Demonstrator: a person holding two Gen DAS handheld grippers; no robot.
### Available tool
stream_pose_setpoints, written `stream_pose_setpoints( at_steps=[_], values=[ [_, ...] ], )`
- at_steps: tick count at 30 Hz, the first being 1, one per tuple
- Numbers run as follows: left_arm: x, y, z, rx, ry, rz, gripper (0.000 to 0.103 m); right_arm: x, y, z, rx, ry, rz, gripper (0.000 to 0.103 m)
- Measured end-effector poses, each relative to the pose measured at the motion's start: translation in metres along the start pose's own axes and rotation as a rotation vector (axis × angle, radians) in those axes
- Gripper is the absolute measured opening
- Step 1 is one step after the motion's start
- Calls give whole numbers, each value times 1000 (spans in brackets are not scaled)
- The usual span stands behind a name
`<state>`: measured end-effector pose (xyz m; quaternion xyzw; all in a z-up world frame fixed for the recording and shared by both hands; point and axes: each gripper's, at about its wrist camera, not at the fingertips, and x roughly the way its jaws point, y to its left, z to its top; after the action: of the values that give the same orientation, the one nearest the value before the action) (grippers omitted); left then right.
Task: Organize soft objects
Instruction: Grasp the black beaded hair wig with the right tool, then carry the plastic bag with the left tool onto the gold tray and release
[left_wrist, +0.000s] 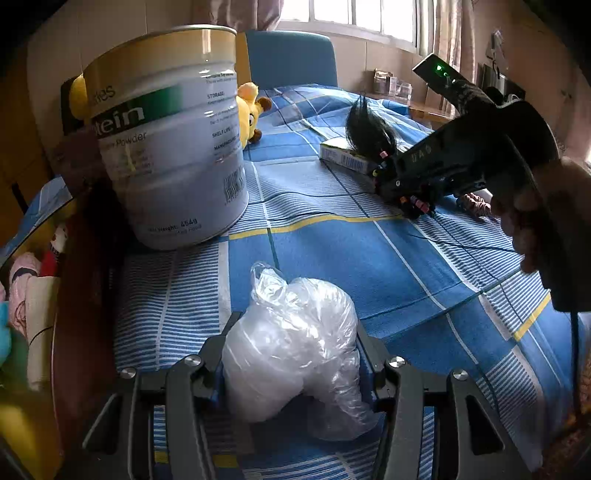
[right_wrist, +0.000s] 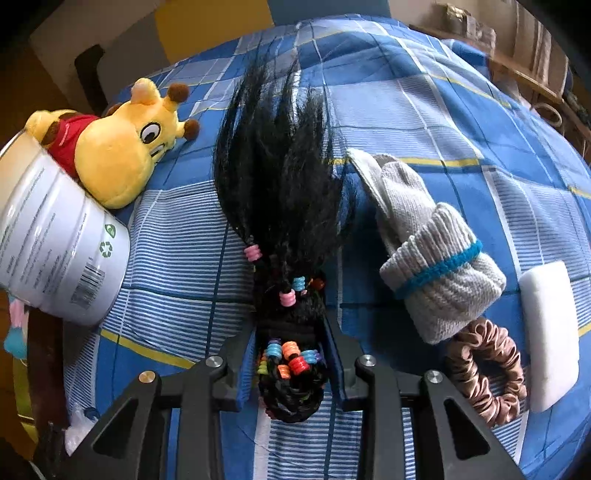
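A: What did the right gripper (right_wrist: 291, 365) have?

B: Its jaws were clamped on the beaded end of a black hairpiece (right_wrist: 280, 192), whose loose strands fanned out ahead of the gripper over the blue checked bedsheet (right_wrist: 424, 110).

A: And what lay around it?

B: Just to its right were a rolled grey sock (right_wrist: 439, 273), a brown scrunchie (right_wrist: 487, 373) touching the sock, and a white foam block (right_wrist: 550, 336) beyond the scrunchie. Ahead and to the left a yellow giraffe toy (right_wrist: 110, 147) leaned against a big tin (right_wrist: 55, 240).

A: The left gripper (left_wrist: 291, 354)?

B: Its jaws were pressed against both sides of a clear plastic bag (left_wrist: 291, 339) with something white in it, resting on the bedsheet. The tin stood ahead to its left, the hairpiece ahead to its right.
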<state>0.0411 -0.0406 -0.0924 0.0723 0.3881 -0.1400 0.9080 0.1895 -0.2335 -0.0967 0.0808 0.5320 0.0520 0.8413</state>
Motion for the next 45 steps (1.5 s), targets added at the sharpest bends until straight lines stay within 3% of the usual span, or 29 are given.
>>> stream_pose_setpoints(
  at_steps=[3, 17, 19, 21, 23, 27, 32, 37, 40, 45],
  values=[
    [0, 0, 0, 0, 0, 0, 54, 1, 12, -5, -54, -22, -51, 33],
    [-3, -2, 2, 5, 22, -4, 52, 3, 11, -5, -117, -32, -84, 33],
    [-15, 1, 6, -8, 37, -61, 50, 4, 12, -6, -131, -37, -86, 33],
    [-36, 6, 11, -20, -5, -89, 50, 5, 14, -6, -147, -39, -86, 33],
    [-61, 20, 18, -72, -38, -142, 50, 4, 16, -7, -146, -39, -86, 33],
    [-104, 56, 25, -167, -101, -156, 50, 3, 15, -6, -153, -42, -95, 33],
    [-134, 115, 17, -316, -119, -96, 51, 4, 16, -5, -157, -41, -96, 33],
    [-141, 188, -6, -516, -83, 0, 52, 3, 16, -6, -162, -43, -100, 33],
    [-132, 224, -23, -640, -28, 20, 52, 4, 18, -7, -171, -47, -110, 33],
    [-112, 251, -43, -713, 54, 86, 52, 3, 18, -7, -170, -46, -111, 33]
  ],
)
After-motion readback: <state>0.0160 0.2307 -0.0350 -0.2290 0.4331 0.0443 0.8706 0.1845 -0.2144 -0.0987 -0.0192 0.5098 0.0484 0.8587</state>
